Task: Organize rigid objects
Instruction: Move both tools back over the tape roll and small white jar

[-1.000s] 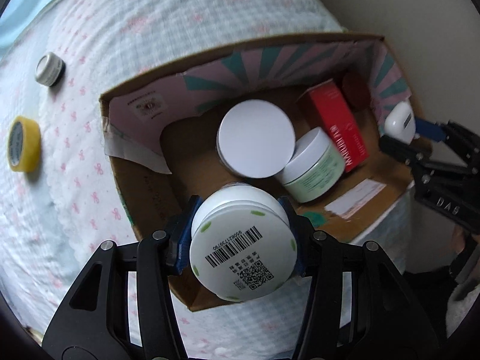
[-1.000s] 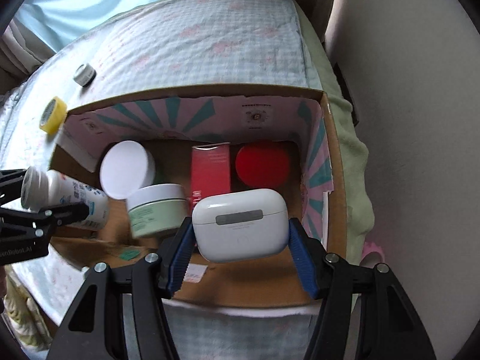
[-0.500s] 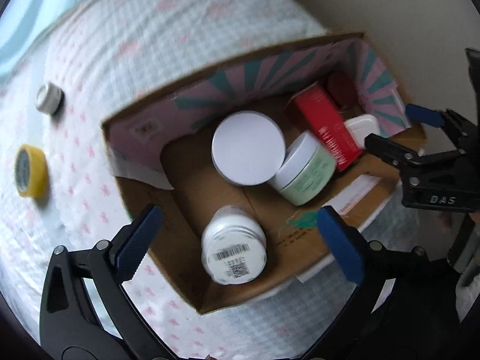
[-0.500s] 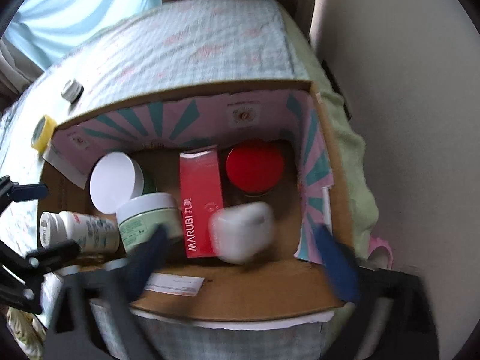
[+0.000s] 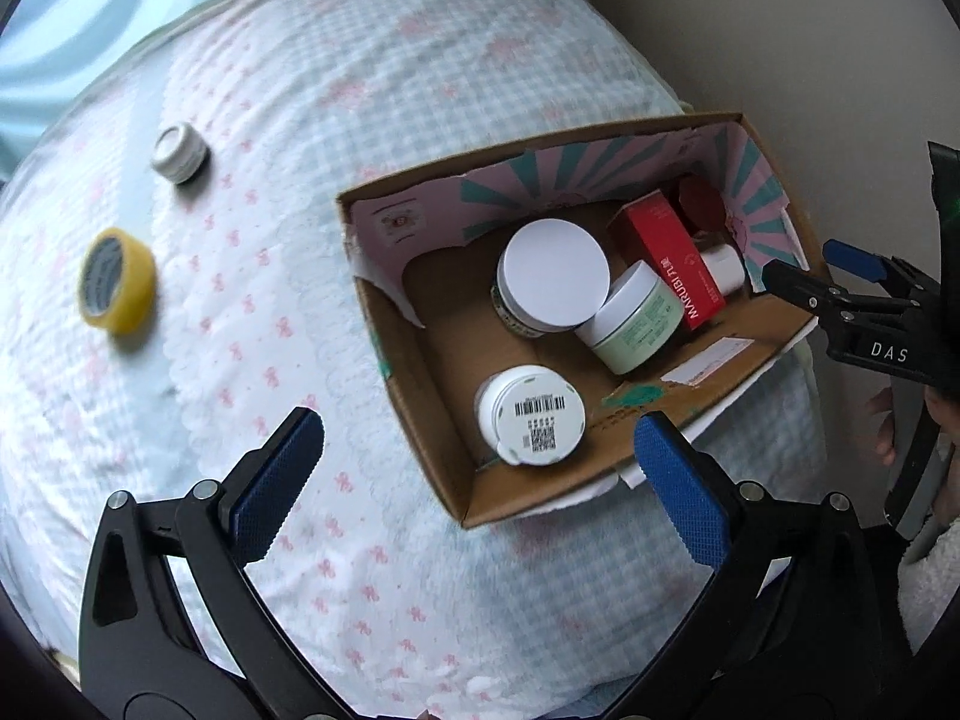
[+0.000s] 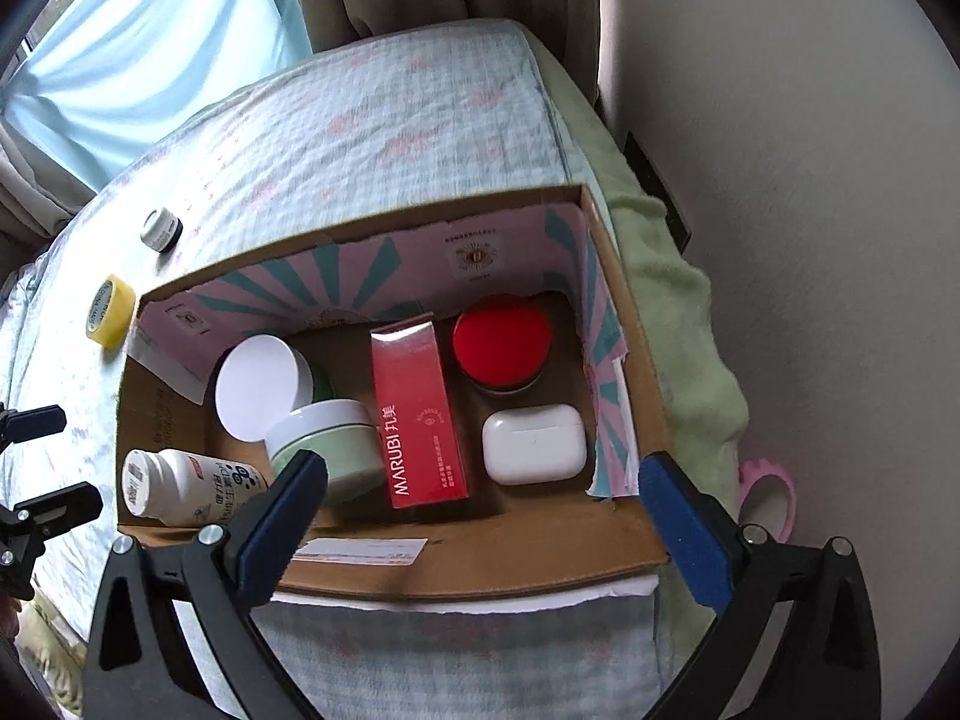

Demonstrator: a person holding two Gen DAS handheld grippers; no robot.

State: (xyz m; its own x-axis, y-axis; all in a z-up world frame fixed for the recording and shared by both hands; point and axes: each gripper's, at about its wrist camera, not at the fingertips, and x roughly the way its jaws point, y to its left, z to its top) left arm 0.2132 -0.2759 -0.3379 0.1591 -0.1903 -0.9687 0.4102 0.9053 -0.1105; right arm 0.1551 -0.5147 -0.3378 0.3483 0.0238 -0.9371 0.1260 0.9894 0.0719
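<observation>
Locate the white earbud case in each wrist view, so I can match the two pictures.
Left wrist view: the white earbud case shows only partly, at the box's far right end, behind the red carton.
Right wrist view: the case lies in full view on the box floor, right of the red carton, in front of the red-lidded jar.
Shared landmark: the red carton.

You can read "MARUBI" in white down the red carton [image 6: 420, 414], "DAS" on the right gripper [image 5: 840, 294], and see a barcode with a QR code on the white bottle [image 5: 531, 417]; its side print is too small to read.
</observation>
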